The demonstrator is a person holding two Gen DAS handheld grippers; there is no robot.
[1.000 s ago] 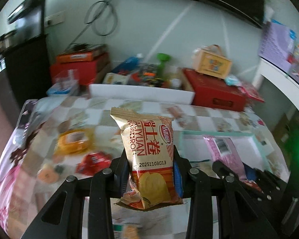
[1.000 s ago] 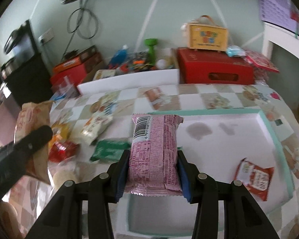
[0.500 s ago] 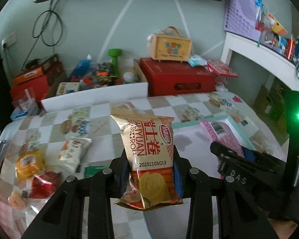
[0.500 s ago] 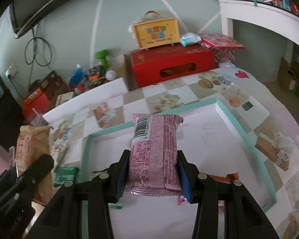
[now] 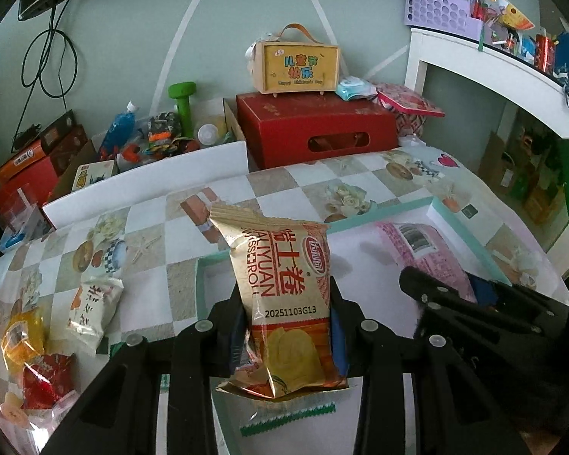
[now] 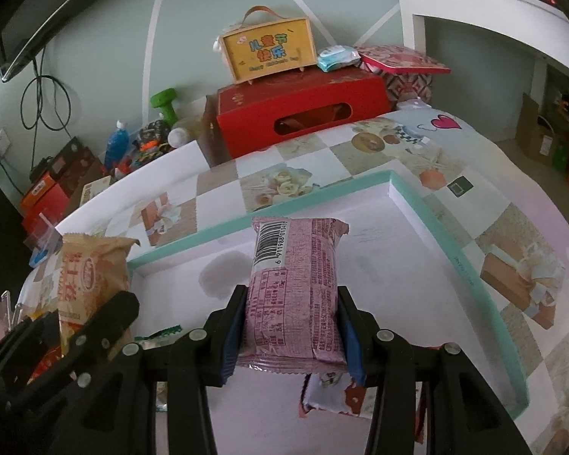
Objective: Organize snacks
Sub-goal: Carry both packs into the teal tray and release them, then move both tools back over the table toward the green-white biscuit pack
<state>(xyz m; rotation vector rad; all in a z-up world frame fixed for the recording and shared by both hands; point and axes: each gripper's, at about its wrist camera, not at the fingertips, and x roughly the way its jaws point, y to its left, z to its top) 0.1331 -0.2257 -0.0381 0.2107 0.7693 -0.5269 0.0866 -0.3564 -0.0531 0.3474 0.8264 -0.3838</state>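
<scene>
My left gripper (image 5: 284, 326) is shut on a gold and red snack packet (image 5: 284, 288) and holds it upright over the left part of the white tray with a teal rim (image 5: 383, 217). My right gripper (image 6: 292, 333) is shut on a pink snack packet (image 6: 296, 288) and holds it over the tray's middle (image 6: 428, 208). The pink packet also shows in the left wrist view (image 5: 425, 246), and the gold packet in the right wrist view (image 6: 91, 276). A red and white packet (image 6: 334, 394) and a green packet (image 5: 288, 419) lie in the tray below the grippers.
Loose snacks lie on the checked tablecloth left of the tray: a white packet (image 5: 93, 305), a yellow one (image 5: 21, 335) and a red one (image 5: 47, 381). A red box (image 5: 315, 129) with a yellow case (image 5: 296, 64) stands behind the table. A white shelf (image 5: 485, 64) is at the right.
Both grippers have swung right and forward with their packets, from over the loose snacks to over the tray. Both stay shut on their packets.
</scene>
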